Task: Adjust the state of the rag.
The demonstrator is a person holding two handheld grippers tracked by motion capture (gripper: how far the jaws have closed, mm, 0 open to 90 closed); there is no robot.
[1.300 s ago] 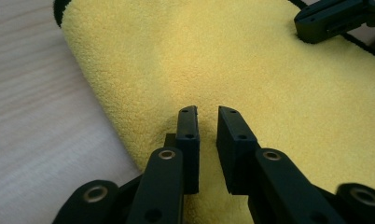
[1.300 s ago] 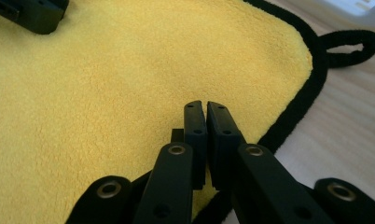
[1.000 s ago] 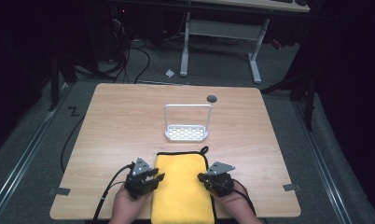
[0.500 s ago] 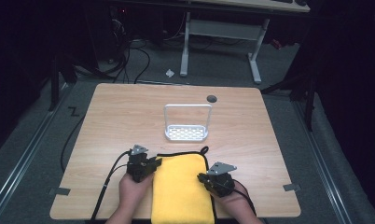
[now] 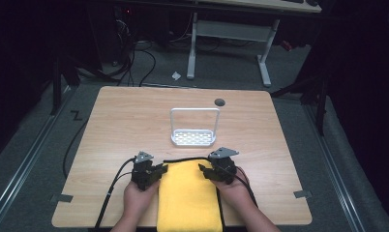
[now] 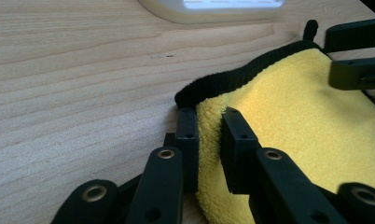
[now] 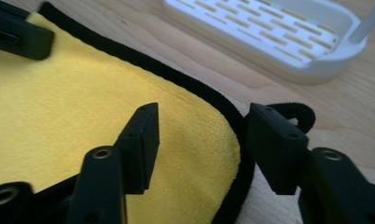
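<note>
A: What lies on the table (image 5: 115, 125)?

B: A folded yellow towel (image 5: 187, 198) with a black edge at the near side, its near end hanging at the table's front edge. Beyond it, near the middle, stands a white rack (image 5: 194, 137) with a tall hoop handle.

A: And the hands?

B: The left tongs (image 5: 159, 170) sit at the towel's far left corner, the right tongs (image 5: 203, 170) at its far right corner, both pointing inward. Whether either one is gripping the cloth I cannot tell from up here.

A: Anything else?

B: A dark round hole (image 5: 219, 102) near the far edge, and black cables trailing off toward the person.
</note>
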